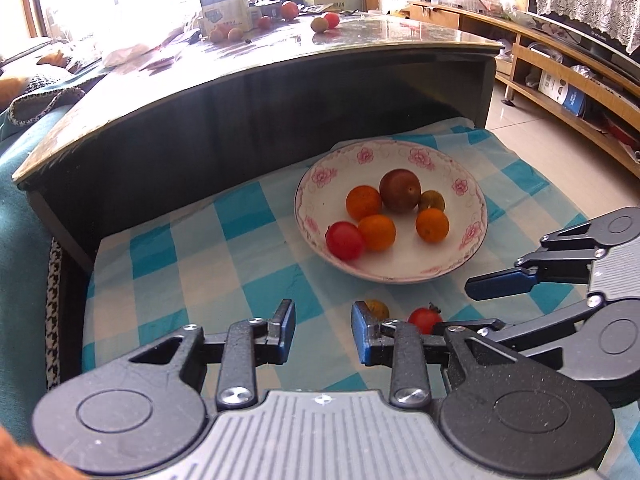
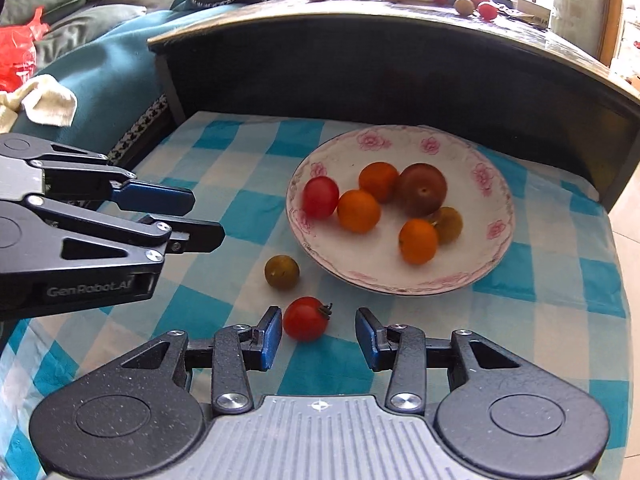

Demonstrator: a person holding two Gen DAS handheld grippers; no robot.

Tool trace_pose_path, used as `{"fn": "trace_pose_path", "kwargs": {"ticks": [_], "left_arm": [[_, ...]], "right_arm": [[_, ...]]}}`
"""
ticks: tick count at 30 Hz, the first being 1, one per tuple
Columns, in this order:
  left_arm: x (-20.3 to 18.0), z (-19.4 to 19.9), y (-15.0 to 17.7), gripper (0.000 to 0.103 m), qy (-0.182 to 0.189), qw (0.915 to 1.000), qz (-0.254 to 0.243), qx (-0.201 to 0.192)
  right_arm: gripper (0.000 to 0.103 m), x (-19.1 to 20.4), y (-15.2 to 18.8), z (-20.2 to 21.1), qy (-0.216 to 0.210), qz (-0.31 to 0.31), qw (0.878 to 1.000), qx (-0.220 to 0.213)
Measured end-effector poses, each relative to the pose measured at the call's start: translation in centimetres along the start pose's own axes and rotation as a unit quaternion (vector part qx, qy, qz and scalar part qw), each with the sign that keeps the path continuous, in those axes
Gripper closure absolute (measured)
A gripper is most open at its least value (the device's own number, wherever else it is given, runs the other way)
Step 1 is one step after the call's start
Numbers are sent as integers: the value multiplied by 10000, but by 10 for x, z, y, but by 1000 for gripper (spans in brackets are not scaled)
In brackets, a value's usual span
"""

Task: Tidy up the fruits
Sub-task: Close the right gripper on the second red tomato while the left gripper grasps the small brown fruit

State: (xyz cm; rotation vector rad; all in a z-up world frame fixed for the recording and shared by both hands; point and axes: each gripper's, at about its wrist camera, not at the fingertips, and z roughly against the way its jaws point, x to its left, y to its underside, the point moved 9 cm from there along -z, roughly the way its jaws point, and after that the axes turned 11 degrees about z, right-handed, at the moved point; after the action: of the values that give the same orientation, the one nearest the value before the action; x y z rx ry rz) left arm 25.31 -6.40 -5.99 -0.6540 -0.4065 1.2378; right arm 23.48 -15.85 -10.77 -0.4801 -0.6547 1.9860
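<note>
Honestly, the right gripper [image 2: 316, 334] has its jaws wide open, the red tomato [image 2: 306, 318] hugging the left one, off-centre. Closing now could roll it off the cloth. Left gripper [image 1: 323, 330] open, empty. Plate [image 2: 496, 248] nearby.

Blown-out window [image 1: 120, 0] glare — fisheye-bent edges, sharp centre.
</note>
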Motion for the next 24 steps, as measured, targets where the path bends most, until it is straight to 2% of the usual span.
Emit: {"fn": "trace_pose_path", "kwargs": {"ticks": [5,11,24], "left_arm": [[5,-7,7,62,44,9999,28,120],[1,-17,11,62,149,9996,-16,255],[-23,-46,19,62,372,9979,-206,491]], "right_arm": [[69,4,0,-15,-12,63,9999,121],[80,7,1,-20,-167,47,9996,205],[81,-10,14,2,-197,-158,9994,256]]}}
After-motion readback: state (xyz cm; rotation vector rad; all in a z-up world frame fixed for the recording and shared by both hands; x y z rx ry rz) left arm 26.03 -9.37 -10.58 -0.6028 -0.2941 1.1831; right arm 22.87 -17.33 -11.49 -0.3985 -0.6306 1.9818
